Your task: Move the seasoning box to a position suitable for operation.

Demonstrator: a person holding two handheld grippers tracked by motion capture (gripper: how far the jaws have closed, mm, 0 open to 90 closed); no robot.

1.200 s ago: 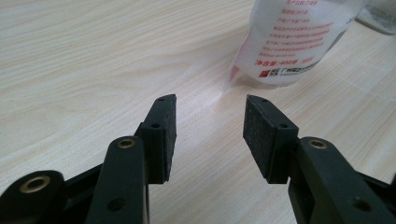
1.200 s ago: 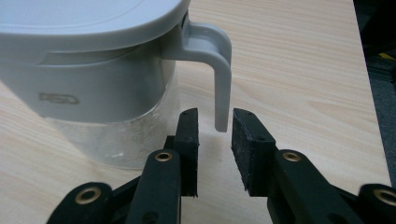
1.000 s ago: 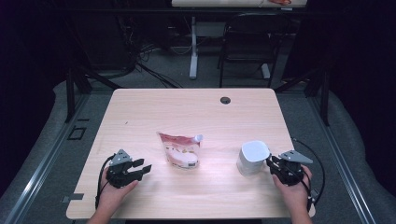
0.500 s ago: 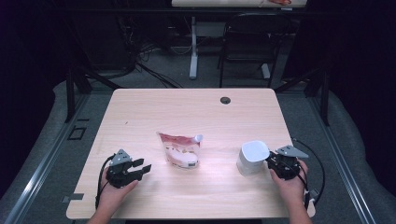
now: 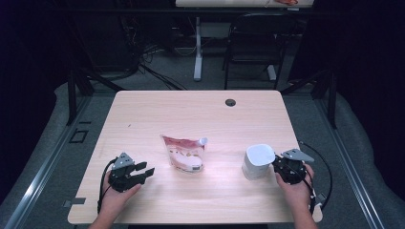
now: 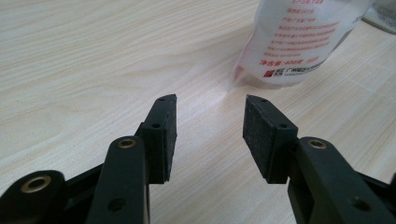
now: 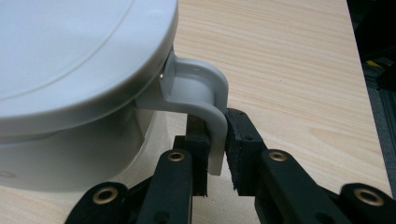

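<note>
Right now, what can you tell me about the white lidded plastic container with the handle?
The white lidded plastic container stands upright on the light wooden table, near its right edge, apart from the printed spout pouch. It looks like smooth, glossy plastic, with a round, flat lid ringed by a raised rim. A curved handle juts from under the lid. The right gripper has just been closing and its pads press on that handle.

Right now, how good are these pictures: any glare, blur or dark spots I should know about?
High view: table evenly lit, soft glare between pouch and white container; surroundings nearly black. Left gripper view: open left tongs sharp, pouch print slightly soft. Right gripper view: container lid blurred up close, handle between the right tongs fairly sharp.
</note>
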